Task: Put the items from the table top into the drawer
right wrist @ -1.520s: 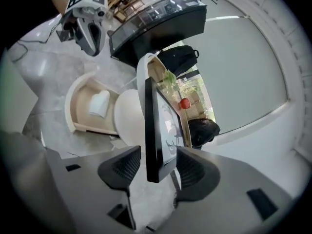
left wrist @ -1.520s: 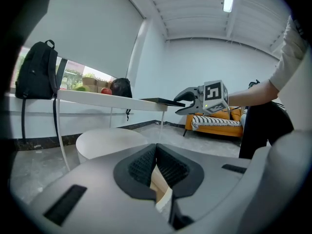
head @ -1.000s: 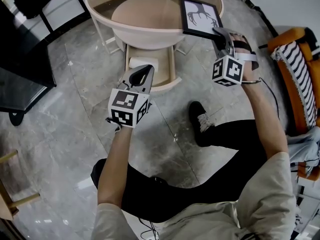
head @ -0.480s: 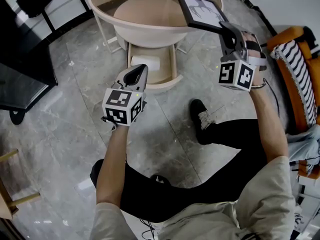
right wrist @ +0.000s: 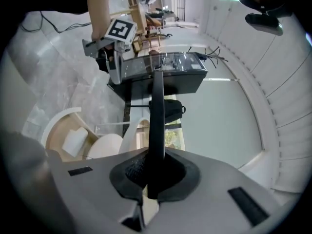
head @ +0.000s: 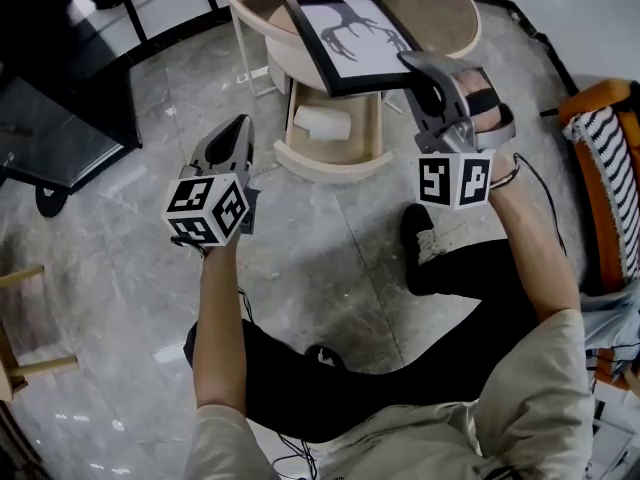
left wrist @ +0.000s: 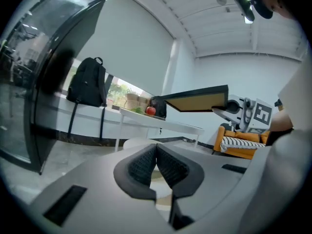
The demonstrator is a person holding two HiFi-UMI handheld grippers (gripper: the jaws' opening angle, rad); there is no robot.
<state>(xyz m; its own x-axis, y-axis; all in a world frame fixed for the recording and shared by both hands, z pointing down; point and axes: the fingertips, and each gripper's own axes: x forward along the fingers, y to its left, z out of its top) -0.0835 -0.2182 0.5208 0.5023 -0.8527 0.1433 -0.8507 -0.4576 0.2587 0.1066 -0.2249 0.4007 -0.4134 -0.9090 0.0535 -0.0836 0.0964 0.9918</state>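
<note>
The left gripper (head: 238, 126) is held shut and empty, left of the open drawer (head: 330, 166). The right gripper (head: 412, 63) is clamped on the frame's (head: 350, 33) near right edge. The frame is held flat above the drawer's far end. A second ago it lay on the table (head: 455, 18); it has since been lifted and swung left.

Your picture frame (head: 350, 36) has a black border and a white print of dark antlers. It hangs tilted above the round glass table top (head: 450, 13), print side up, with its near edge pinched in your right gripper (head: 410, 63). The pale wood drawer (head: 292, 133) under the table stands open, with a curved front. A white box (head: 322, 123) lies inside it, toward the table side.
</note>
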